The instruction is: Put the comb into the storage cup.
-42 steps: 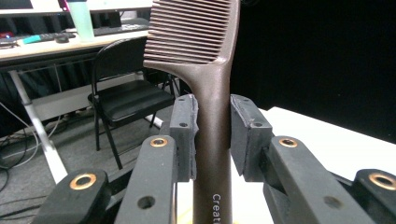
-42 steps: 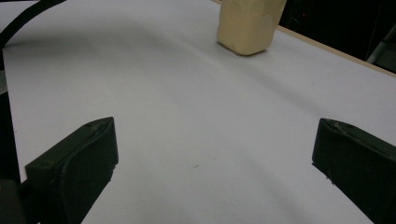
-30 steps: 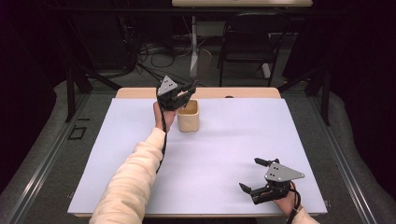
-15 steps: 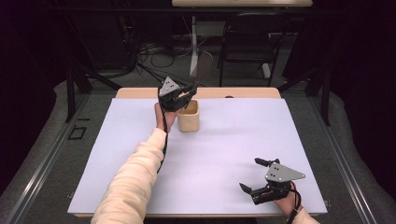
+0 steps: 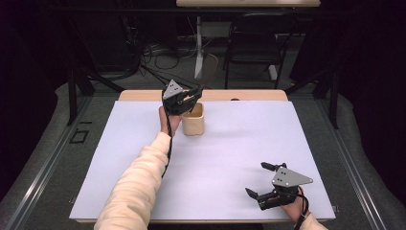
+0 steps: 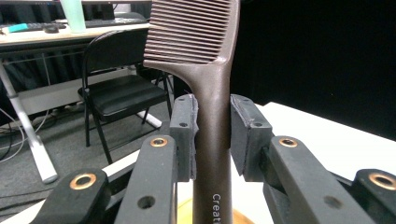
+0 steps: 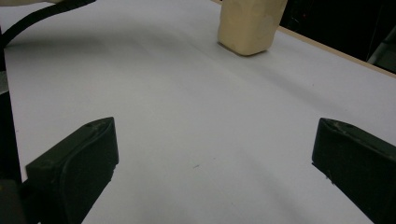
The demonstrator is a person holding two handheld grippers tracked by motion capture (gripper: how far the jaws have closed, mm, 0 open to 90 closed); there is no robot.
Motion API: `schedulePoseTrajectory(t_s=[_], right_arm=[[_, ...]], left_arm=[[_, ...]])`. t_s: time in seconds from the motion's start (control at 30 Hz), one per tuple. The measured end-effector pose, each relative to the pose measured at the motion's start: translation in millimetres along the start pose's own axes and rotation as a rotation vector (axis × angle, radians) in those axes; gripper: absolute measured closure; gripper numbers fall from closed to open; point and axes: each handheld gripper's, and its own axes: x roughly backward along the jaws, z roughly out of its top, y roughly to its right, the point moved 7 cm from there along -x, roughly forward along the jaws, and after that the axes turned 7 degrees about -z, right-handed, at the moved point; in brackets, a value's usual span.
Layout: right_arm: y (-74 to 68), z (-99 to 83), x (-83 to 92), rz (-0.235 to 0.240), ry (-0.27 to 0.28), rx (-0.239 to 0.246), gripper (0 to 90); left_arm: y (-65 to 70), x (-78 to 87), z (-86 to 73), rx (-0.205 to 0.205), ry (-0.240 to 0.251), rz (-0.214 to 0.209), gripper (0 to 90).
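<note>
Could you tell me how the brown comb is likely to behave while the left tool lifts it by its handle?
The comb looks like rigid plastic, so it should stay straight rather than droop. Its smooth, narrow handle sits between the left tool pads, so it might pivot or slip if bumped. It seems light; the beige cup below it could tip if the comb catches its rim.

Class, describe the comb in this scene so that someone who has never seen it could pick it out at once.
Start at the white table and find the cream cup near its far edge. Just above the cup, the left gripper has its fingers shut on the handle of the comb. It is dark brown with fine close teeth, standing upright, and carries pale lettering low on the handle.
</note>
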Motion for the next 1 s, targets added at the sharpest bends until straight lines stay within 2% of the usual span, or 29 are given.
schedulePoseTrajectory(t_s=[1.0], right_arm=[[-0.1,0.0,0.3,0.001,0.000,0.000,0.0]], left_arm=[[-2.8,4.0,-15.3,0.011,-0.026,0.014,72.3]])
